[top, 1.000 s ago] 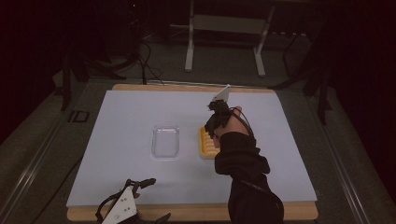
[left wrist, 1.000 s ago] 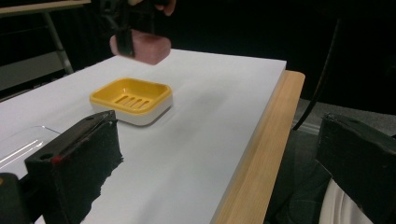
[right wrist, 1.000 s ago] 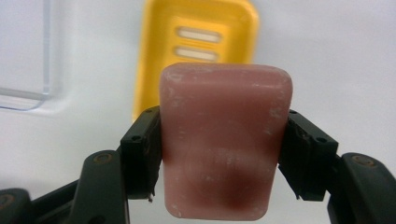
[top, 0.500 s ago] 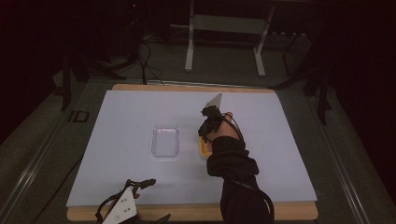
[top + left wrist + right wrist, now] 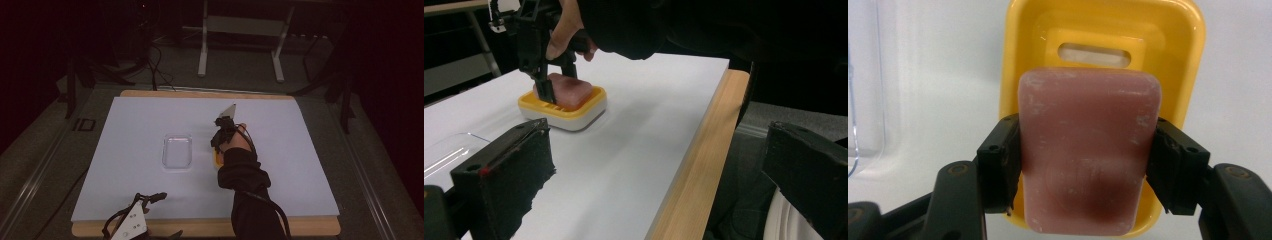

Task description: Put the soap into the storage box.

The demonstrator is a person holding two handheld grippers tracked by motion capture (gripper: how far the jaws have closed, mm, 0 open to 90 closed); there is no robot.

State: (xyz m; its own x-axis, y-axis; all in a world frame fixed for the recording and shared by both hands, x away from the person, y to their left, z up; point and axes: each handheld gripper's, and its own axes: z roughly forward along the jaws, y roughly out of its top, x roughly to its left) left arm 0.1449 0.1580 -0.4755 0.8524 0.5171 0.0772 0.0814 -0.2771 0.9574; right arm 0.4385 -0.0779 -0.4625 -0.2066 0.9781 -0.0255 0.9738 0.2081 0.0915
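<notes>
here the right gripper (image 5: 1083, 165) is clamped on a pink soap bar (image 5: 1088, 150), low over a yellow soap dish (image 5: 1013, 60) on the white table (image 5: 300, 150). the left gripper (image 5: 664, 175), jaws apart, rests near the table edge. letting go off-centre could tip the bar over the rim.

My table (image 5: 310, 227) is sitting there with a big white sheet (image 5: 135, 125) covering nearly the whole top (wood edge peeking out around it). Lying straight on the sheet: a clear plastic lid (image 5: 178, 152) and, just beside it, the yellow soap dish (image 5: 1168, 60).
</notes>
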